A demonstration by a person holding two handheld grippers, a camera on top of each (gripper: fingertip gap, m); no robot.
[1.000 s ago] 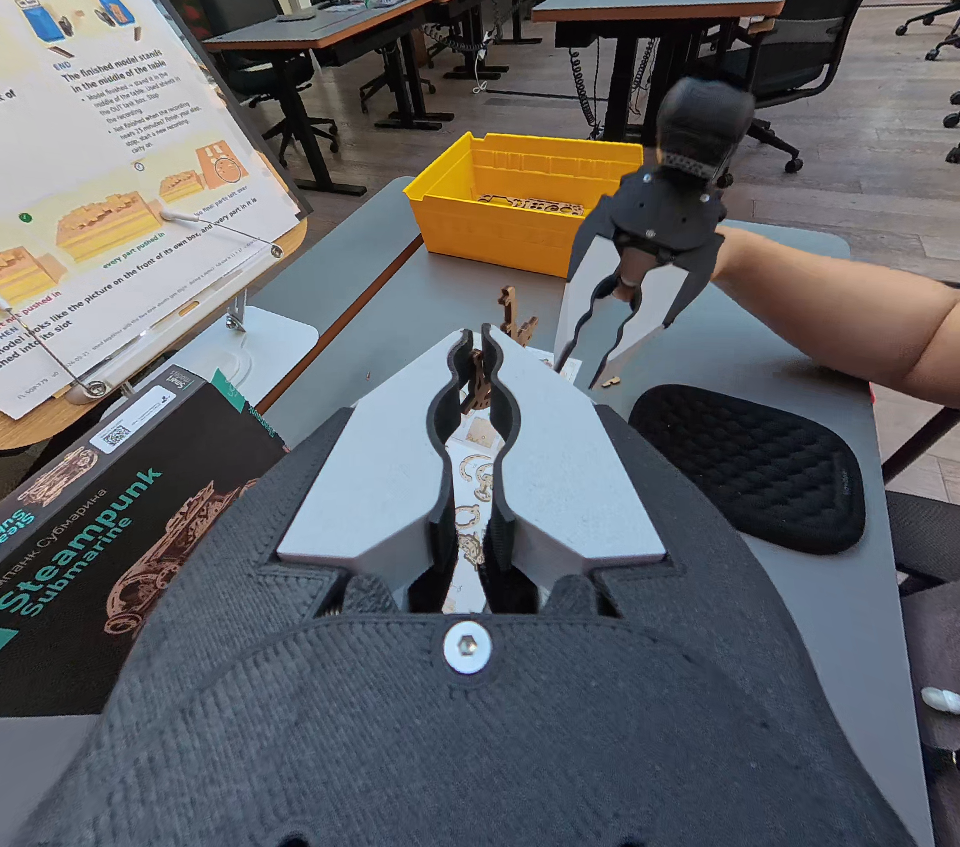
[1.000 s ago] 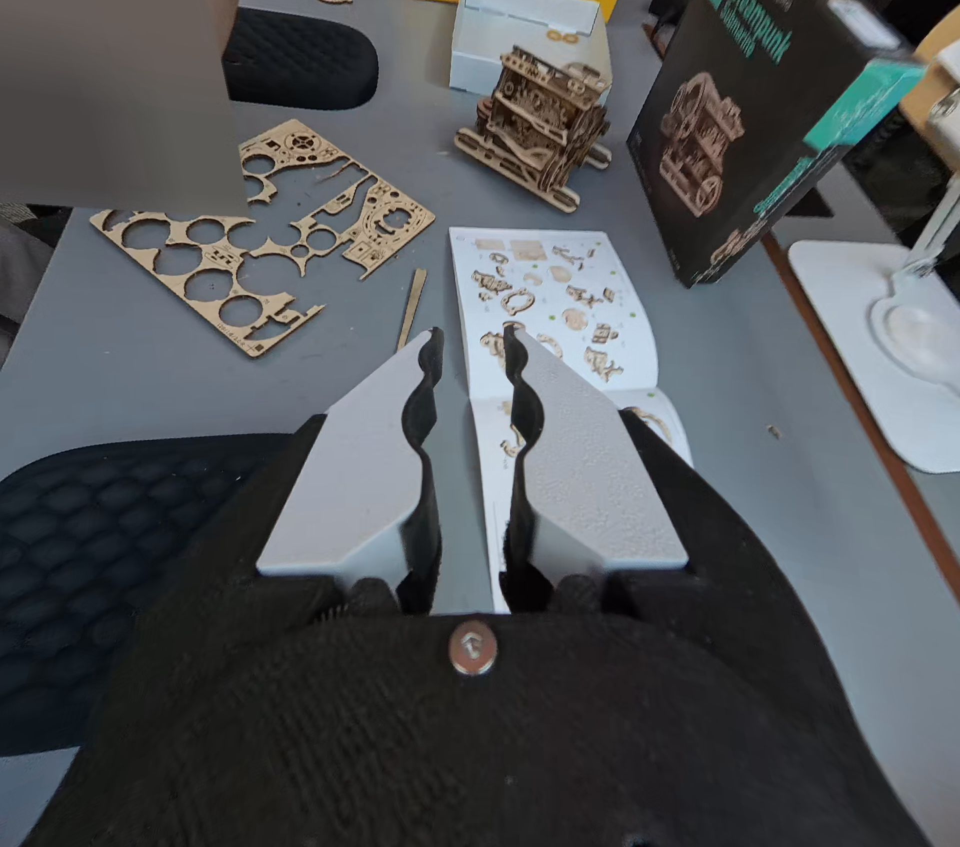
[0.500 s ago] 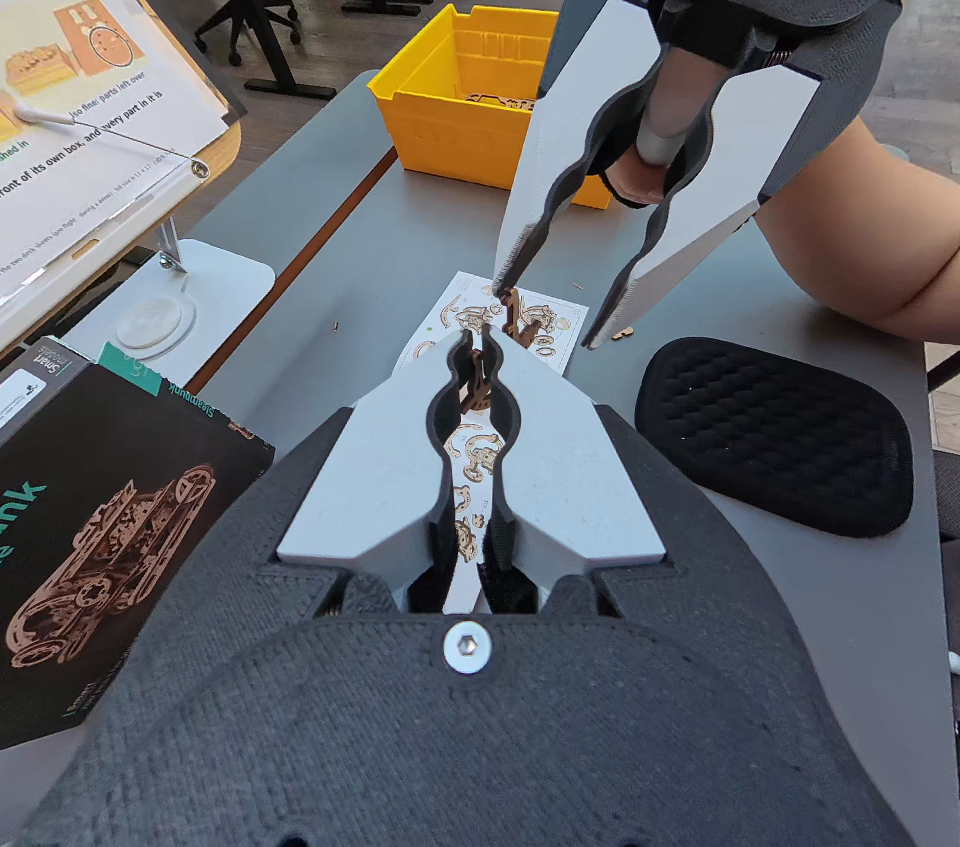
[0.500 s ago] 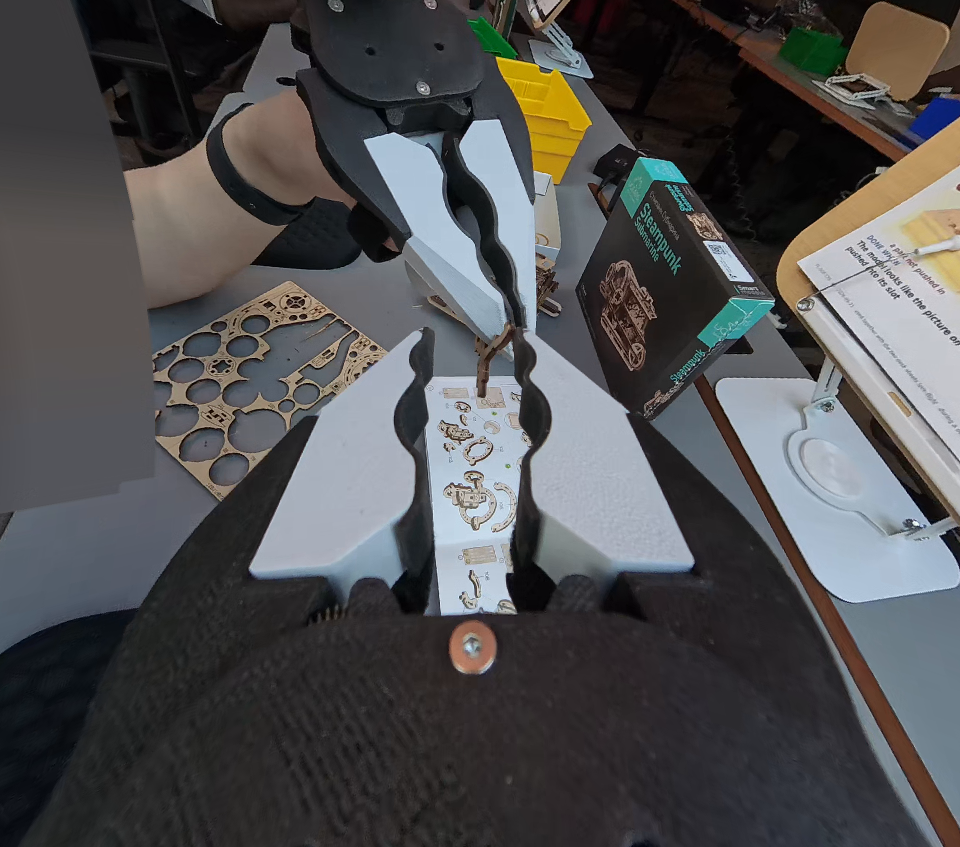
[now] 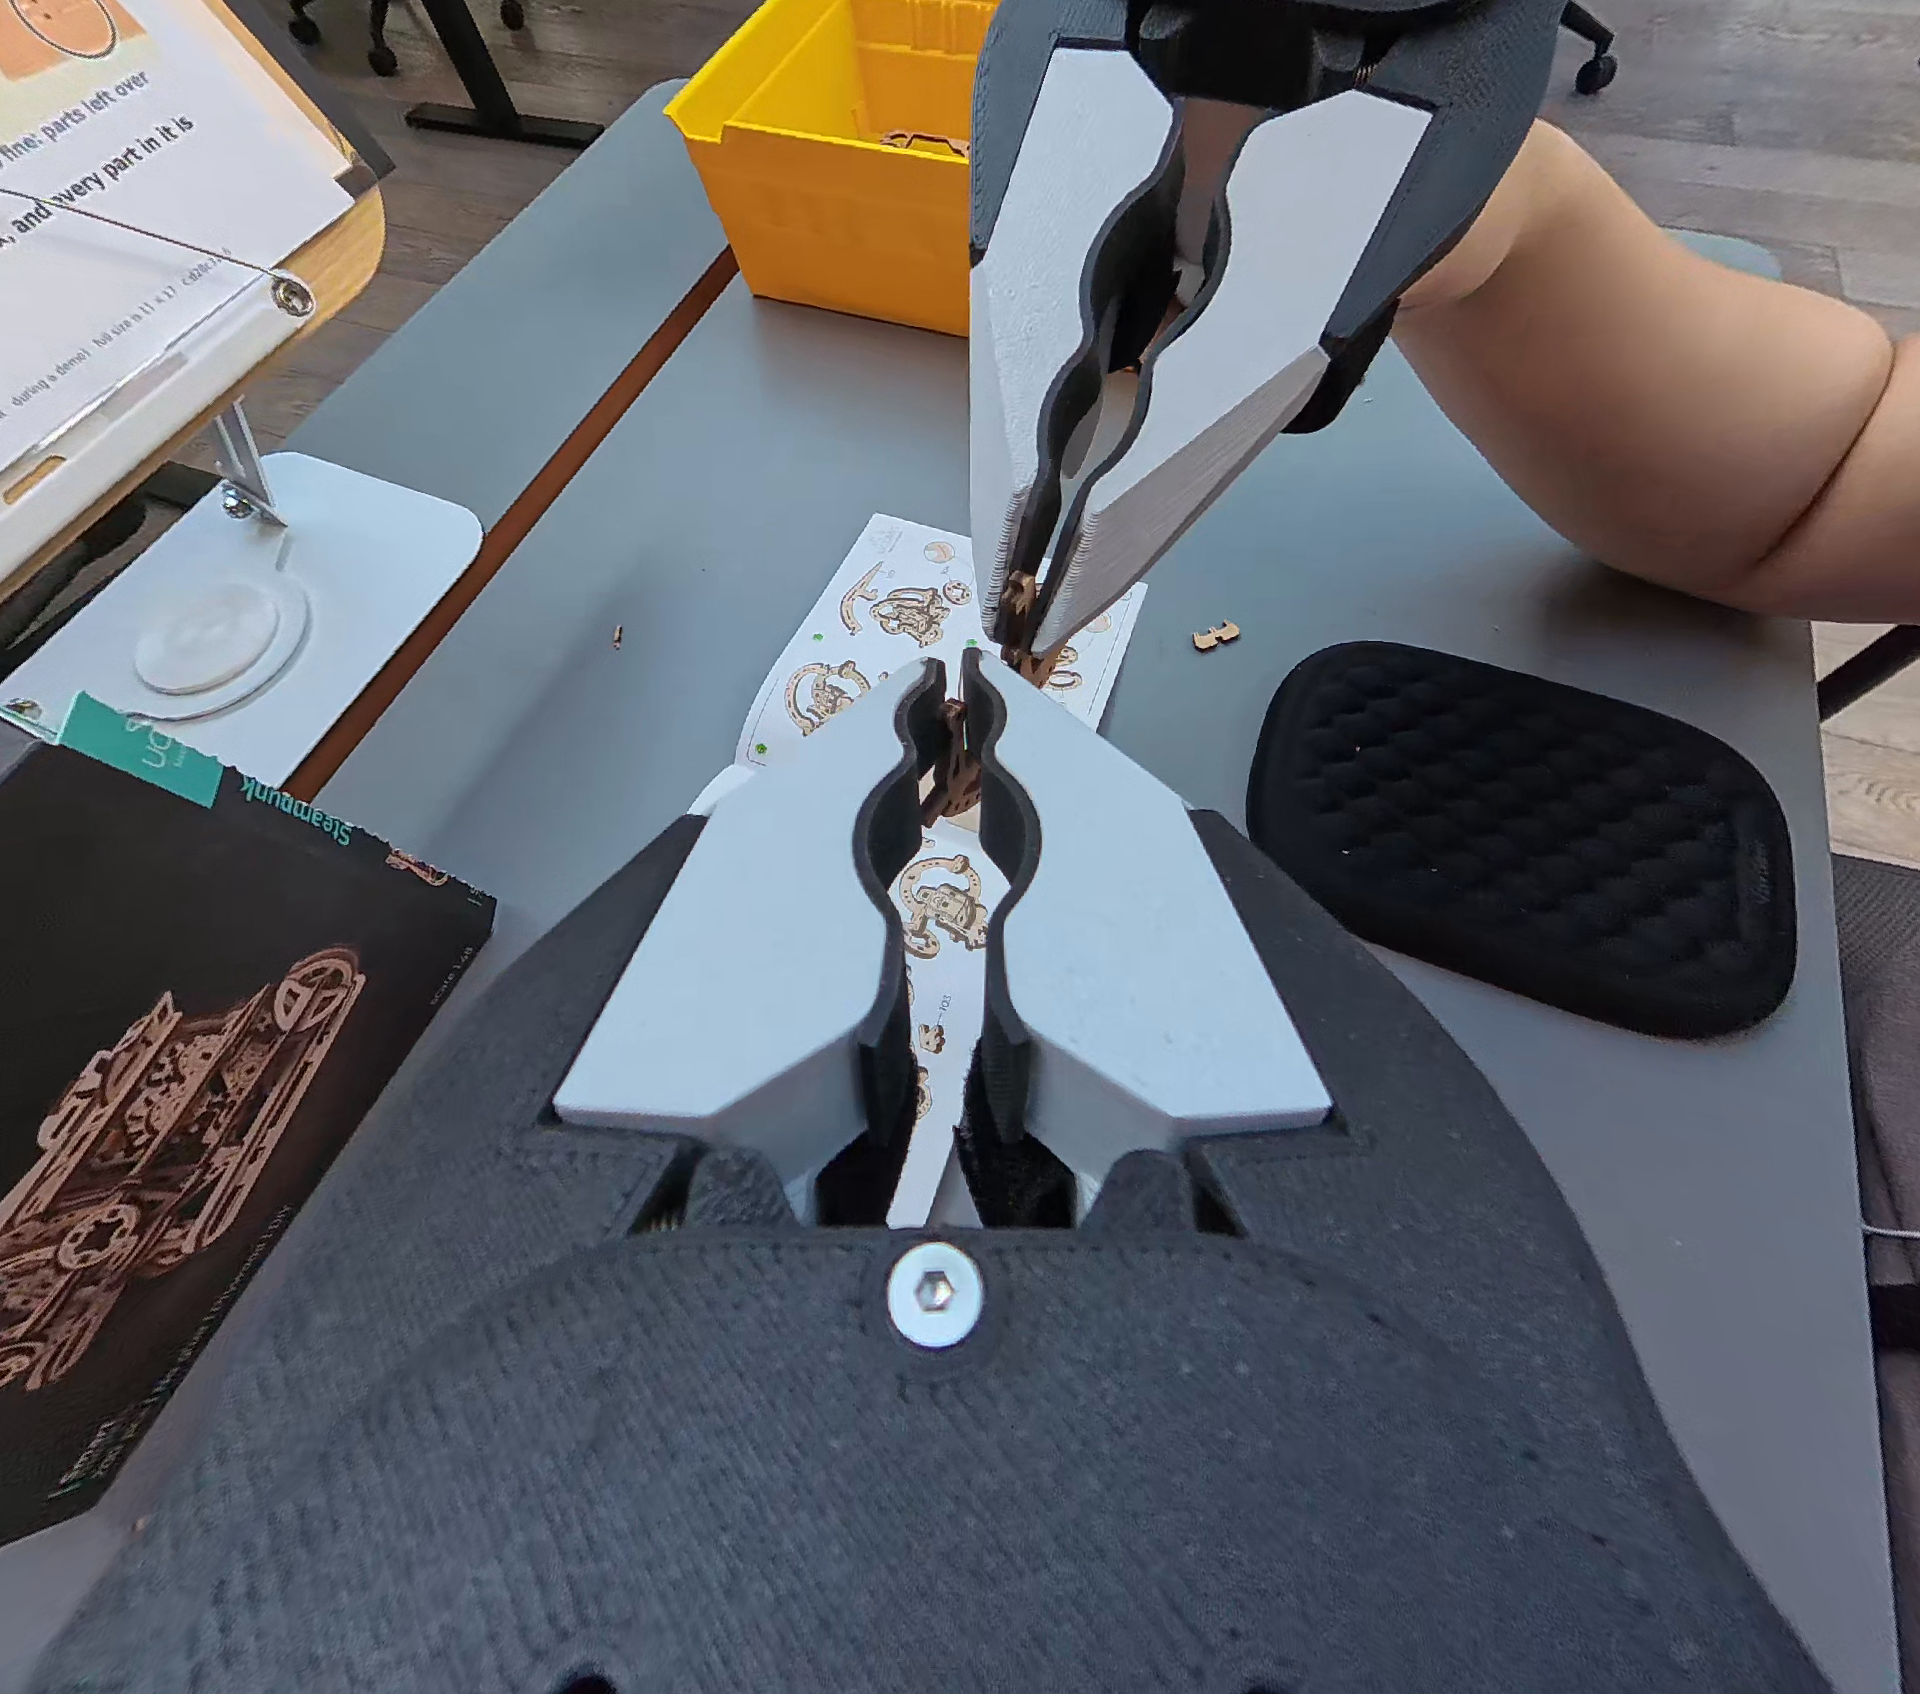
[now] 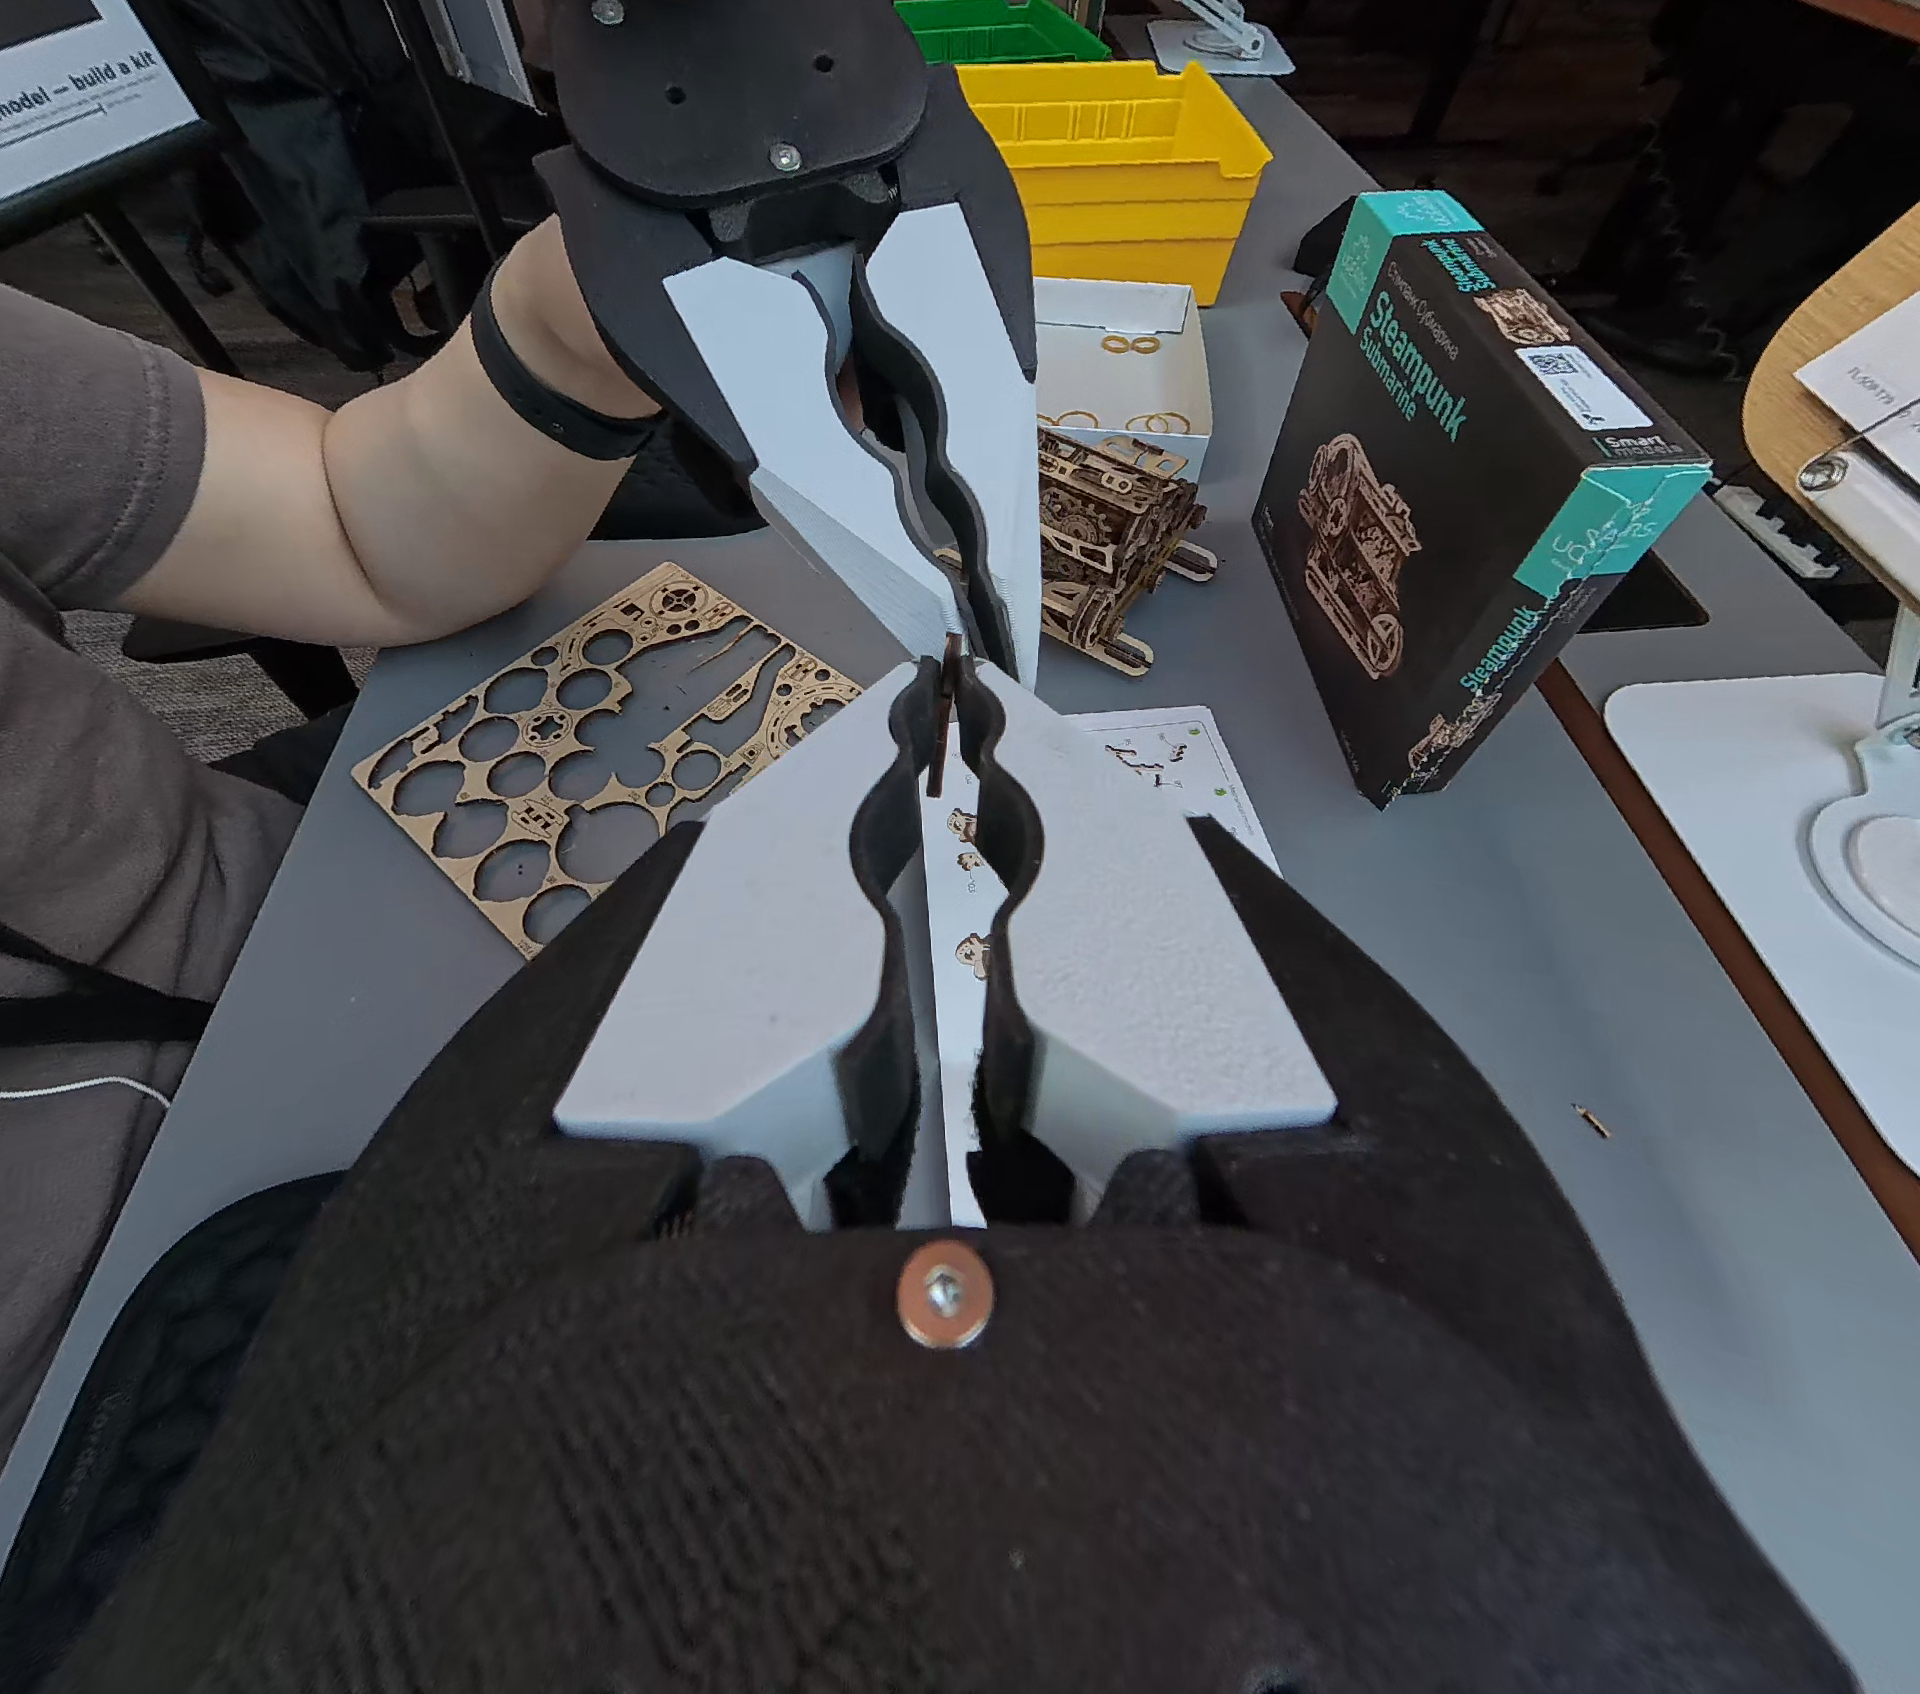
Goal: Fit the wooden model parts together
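Observation:
My left gripper [image 5: 948, 663] is shut on a small brown wooden part [image 5: 951, 761] held above the table. My right gripper [image 5: 1023, 621] comes down from above, tip to tip with the left, and is shut on the far end of the same part. In the right wrist view the right gripper [image 6: 940, 674] pinches the thin wooden part [image 6: 939, 735] edge-on, and the left gripper [image 6: 983, 643] meets it from above. The partly built wooden model [image 6: 1112, 532] stands on the table behind, apart from both grippers.
A white instruction leaflet [image 5: 904, 605] lies under the grippers. Around it are a cut-out wooden sheet [image 6: 592, 740], the black model box [image 6: 1455, 481], a yellow bin [image 5: 831, 138], a small white box [image 6: 1122, 366], a black pad [image 5: 1517, 834] and a loose wooden bit [image 5: 1216, 634]. Both grippers' tips are close together, under 4 cm apart. Both grippers' tips are roughly 25 centimetres from the partly built wooden model [image 6: 1112, 532].
My right gripper swung up from the table, came to the left gripper's tips and closed on the protruding wooden part. The left gripper kept its hold and tilted down.

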